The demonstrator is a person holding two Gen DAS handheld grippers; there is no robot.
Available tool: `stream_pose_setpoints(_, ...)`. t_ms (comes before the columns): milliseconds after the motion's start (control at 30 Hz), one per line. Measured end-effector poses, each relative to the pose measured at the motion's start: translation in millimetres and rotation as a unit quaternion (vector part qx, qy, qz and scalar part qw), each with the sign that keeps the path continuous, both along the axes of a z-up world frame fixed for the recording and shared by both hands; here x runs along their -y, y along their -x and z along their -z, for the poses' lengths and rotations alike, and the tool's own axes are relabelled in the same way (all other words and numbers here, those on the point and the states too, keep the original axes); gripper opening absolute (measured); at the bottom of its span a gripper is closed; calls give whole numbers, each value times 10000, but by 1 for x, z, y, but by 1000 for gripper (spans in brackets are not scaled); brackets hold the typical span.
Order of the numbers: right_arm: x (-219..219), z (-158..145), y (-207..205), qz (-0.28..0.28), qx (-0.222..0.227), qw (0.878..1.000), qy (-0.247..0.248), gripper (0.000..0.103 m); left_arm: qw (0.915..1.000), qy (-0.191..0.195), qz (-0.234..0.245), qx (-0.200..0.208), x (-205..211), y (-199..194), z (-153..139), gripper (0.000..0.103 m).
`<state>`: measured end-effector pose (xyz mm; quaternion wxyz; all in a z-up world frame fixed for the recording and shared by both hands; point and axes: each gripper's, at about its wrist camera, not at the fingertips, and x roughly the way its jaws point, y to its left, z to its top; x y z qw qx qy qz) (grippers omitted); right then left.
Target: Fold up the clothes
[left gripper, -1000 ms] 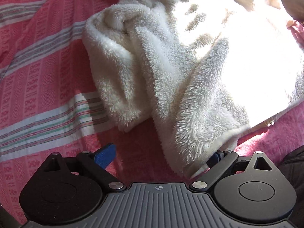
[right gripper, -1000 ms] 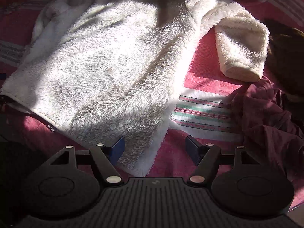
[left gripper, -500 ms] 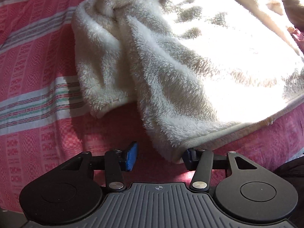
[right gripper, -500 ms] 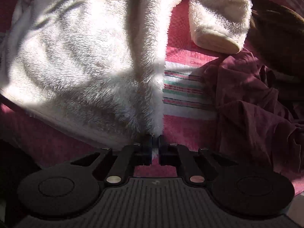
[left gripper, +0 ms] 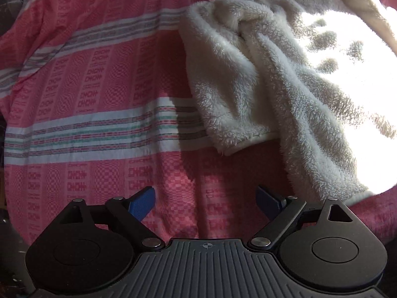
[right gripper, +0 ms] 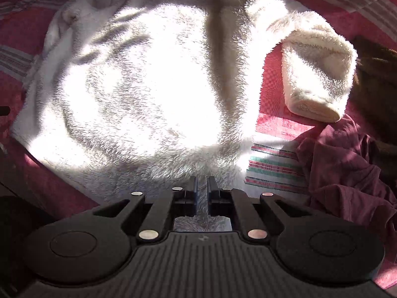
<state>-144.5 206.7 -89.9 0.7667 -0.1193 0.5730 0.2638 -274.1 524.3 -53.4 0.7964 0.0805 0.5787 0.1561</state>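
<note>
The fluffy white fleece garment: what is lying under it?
The fluffy white fleece garment lies on a pink striped woven bedspread, which shows all around it. Anything else beneath it is covered.

We see no walls, floor or window, only a bed-like surface covered by a red woven bedspread [left gripper: 104,82] with small repeated motifs. White bands [left gripper: 82,134] with thin green, red and dark stripes cross it, one near and others far off to the left. The cloth lies in soft wrinkles at far left. Hard sunlight falls from the right in a bright patch, and the near edge lies in deep shadow.
</note>
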Motion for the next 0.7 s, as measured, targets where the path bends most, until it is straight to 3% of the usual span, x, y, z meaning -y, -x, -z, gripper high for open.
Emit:
stream_pose_setpoints(67,-27,-2,0,-211,65,9997,-40,44,9993,-241,301,-37,3,-15,11,97)
stream_pose_setpoints(233,-93,-8,2,-582,137,9981,-120,47,9937,-592,942,105,11,-47,34,96)
stream_pose_setpoints(267,-105,-8,1,-642,170,9977,-100,50,9925,-666,1009,191,11,-52,35,85)
stream_pose_setpoints(300,-117,-7,0,-701,223,9973,-44,53,9926,-616,1008,282,8,-59,34,53)
stream_pose_setpoints(367,-136,-5,-2,-749,269,9968,69,57,9950,-300,861,404,-10,-70,22,1)
stream_pose_setpoints(533,-160,-2,-9,-679,280,9972,117,59,9879,-940,-78,1234,-90,-85,-41,0)
stream_pose_setpoints(700,-190,2,-21,-581,305,9978,119,61,9745,-1192,-1009,1612,-194,-105,-98,0)
